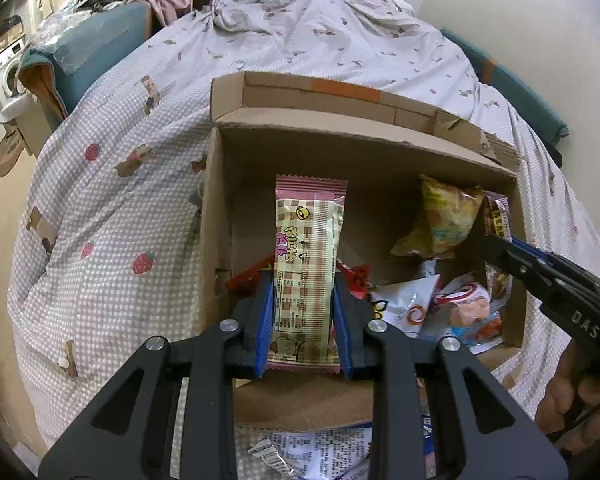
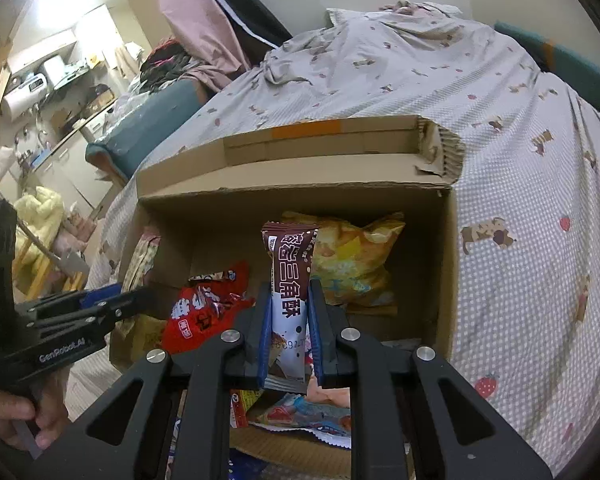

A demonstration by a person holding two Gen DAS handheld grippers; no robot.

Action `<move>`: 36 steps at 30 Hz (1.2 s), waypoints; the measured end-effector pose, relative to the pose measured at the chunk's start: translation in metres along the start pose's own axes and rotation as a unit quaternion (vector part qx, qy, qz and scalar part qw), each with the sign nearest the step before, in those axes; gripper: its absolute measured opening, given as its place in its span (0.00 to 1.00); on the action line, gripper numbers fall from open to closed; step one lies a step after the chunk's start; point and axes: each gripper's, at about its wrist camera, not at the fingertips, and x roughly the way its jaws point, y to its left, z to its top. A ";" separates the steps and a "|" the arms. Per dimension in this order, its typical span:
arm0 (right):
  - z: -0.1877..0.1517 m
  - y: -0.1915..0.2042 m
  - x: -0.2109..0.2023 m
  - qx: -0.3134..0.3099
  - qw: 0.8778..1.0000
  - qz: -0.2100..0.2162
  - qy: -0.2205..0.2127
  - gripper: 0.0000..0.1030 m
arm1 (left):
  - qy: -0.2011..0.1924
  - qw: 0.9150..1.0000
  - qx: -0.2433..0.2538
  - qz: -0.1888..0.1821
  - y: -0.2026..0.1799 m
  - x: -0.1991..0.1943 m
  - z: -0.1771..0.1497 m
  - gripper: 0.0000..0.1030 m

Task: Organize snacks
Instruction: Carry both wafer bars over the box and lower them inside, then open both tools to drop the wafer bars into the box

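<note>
Left claw [image 1: 303, 300]: closed on a pink-and-cream checked wafer packet [image 1: 306, 256], blue pads pressing both long edges; the packet stands upright between the fingers, its crimped top end pointing away.
Right claw [image 2: 290, 320]: closed on a brown-and-white chocolate snack packet [image 2: 290, 280], gripped by its lower half, the brown end up.
Position of both claws: each hangs over the open cardboard box [image 1: 216, 216] and tilts down into it; in the left wrist view the right claw [image 1: 496, 248] reaches in from the right edge, and in the right wrist view the left claw [image 2: 140, 296] comes in from the left.
Hands: a hand [image 2: 8, 412] grips the left handle; another hand [image 1: 568, 400] shows at the right handle.
Box contents: a yellow crisp bag [image 2: 352, 260] leans against the far wall on the right side; a red packet [image 2: 204, 308] lies on the left; white and pale blue wrappers [image 1: 408, 304] lie on the box floor near the front.
Box placement: on a bed with a checked, strawberry-and-bear printed cover [image 1: 108, 216], far flap [image 1: 320, 96] folded back.
Outside the box: a white printed packet [image 1: 320, 452] lies on the cover just in front of the near wall.
Background: a teal cushion [image 1: 96, 48] beside the bed, clothes heaped behind it.
</note>
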 end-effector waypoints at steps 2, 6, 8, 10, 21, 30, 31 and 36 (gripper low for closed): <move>-0.001 0.002 0.001 -0.004 1.000 -0.002 0.001 0.17 | 0.003 1.000 -0.010 -0.003 0.004 0.002 0.001 0.23; 0.000 0.002 0.001 0.004 1.000 -0.002 -0.001 0.17 | 0.002 1.000 -0.018 -0.001 0.005 0.002 0.002 0.23; 0.001 0.000 0.001 0.016 1.000 0.005 -0.001 0.17 | 0.002 1.000 -0.018 -0.001 0.005 0.001 0.001 0.23; 0.000 -0.002 -0.001 0.023 1.000 0.010 -0.002 0.17 | -0.001 1.000 -0.020 -0.002 0.005 0.001 0.000 0.23; 0.003 -0.007 -0.005 0.037 0.999 0.026 -0.010 0.20 | -0.016 1.000 -0.010 0.000 0.000 -0.005 -0.001 0.23; 0.007 -0.013 -0.015 0.057 0.997 0.033 -0.031 0.78 | -0.037 0.999 -0.015 -0.002 -0.003 -0.016 0.000 0.82; 0.007 -0.013 -0.016 0.058 0.997 0.031 -0.036 0.81 | -0.040 0.999 -0.013 -0.002 -0.004 -0.017 0.000 0.82; 0.008 -0.016 -0.016 0.063 0.997 0.032 -0.031 0.81 | -0.039 0.999 -0.009 -0.001 -0.004 -0.018 0.000 0.82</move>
